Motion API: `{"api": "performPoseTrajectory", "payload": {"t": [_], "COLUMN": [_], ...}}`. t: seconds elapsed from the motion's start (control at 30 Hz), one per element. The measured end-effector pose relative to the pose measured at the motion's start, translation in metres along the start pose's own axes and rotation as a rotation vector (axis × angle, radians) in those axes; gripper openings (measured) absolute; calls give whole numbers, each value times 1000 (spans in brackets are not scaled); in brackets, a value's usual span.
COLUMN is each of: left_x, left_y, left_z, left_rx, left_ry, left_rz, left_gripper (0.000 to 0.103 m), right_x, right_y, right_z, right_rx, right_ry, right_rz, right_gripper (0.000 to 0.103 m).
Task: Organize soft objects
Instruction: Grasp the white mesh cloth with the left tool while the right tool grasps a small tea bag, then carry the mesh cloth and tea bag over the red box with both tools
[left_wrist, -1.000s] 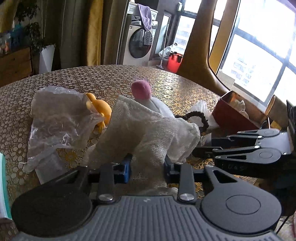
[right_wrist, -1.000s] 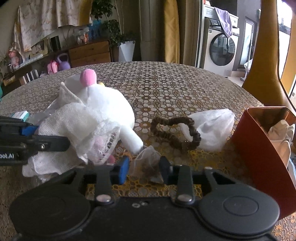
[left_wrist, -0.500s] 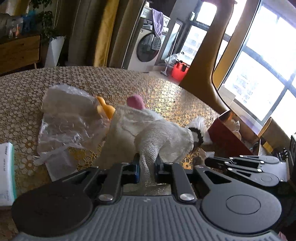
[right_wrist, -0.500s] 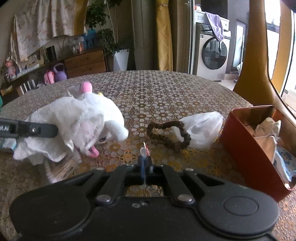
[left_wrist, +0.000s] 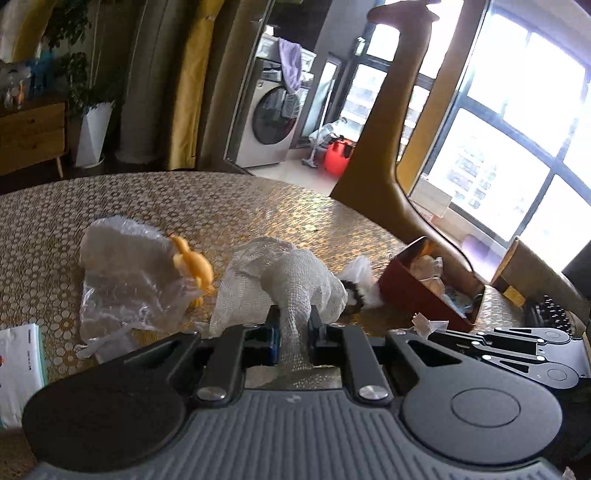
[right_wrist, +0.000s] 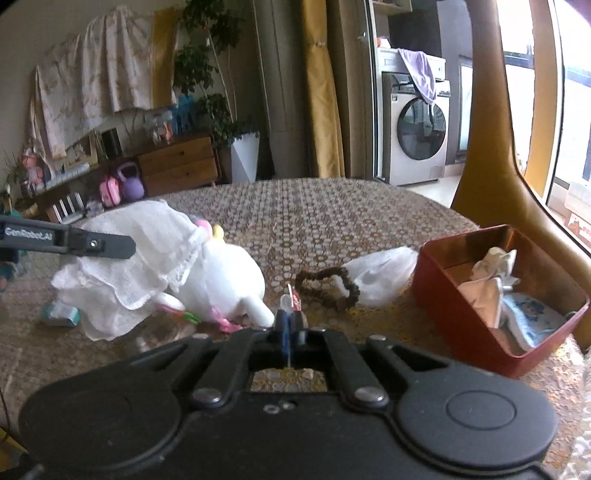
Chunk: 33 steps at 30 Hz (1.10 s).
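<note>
My left gripper (left_wrist: 293, 328) is shut on a white gauze cloth (left_wrist: 284, 277) and holds it up off the table. In the right wrist view the cloth (right_wrist: 147, 258) drapes over a white plush toy (right_wrist: 229, 280), with the left gripper (right_wrist: 125, 246) beside it. My right gripper (right_wrist: 290, 321) is shut on a small thin packet (right_wrist: 290, 297); only its clear and red tip shows above the fingers. The left wrist view has the right gripper (left_wrist: 417, 334) at the right, a white scrap at its tip. A red box (right_wrist: 436, 273) on the right holds soft cloth items.
A brown scrunchie (right_wrist: 328, 288) and a white plastic bag (right_wrist: 380, 273) lie left of the red box (left_wrist: 413, 295). An orange duck toy (left_wrist: 194, 266), a clear plastic bag (left_wrist: 125, 273) and a tissue pack (left_wrist: 18, 365) lie at the left. A chair back (left_wrist: 384, 184) stands behind the table.
Both grippers closed and rose. The left one pinched the gauze cloth and lifted it. The right one shut on the small packet and carried it up off the table.
</note>
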<state>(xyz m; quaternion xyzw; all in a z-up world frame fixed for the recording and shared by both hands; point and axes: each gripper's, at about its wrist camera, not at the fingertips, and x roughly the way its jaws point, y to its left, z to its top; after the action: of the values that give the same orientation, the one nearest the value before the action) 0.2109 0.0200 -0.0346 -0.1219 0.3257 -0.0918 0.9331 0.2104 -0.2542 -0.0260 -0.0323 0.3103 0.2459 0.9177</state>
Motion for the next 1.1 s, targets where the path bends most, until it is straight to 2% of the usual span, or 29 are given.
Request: {"api": "performPoseTrajectory", "payload": {"t": [0.27,0.47,0.87,1.1], "left_x": [-16,-10,34,76], "left_y": [-42,-81,-176,-220], "left_z": [14,31,63,76], "left_rx": [62,114,238,251], "left_ry": [-19,-23,-19,21], "left_rz": [-60,-121,-225,-285], "left_gripper": [14,14,14,14], "right_x": [-46,-71,-83,-70], "right_y": [-15,-40,-102,-132], "right_z": [13,23,30,33], "right_rx": [2,8,45,69], "right_ry": [-56,-96,-128,-120], "right_rz": [-2,-47,-162,-218], "right_gripper": [1,1,1,1]}}
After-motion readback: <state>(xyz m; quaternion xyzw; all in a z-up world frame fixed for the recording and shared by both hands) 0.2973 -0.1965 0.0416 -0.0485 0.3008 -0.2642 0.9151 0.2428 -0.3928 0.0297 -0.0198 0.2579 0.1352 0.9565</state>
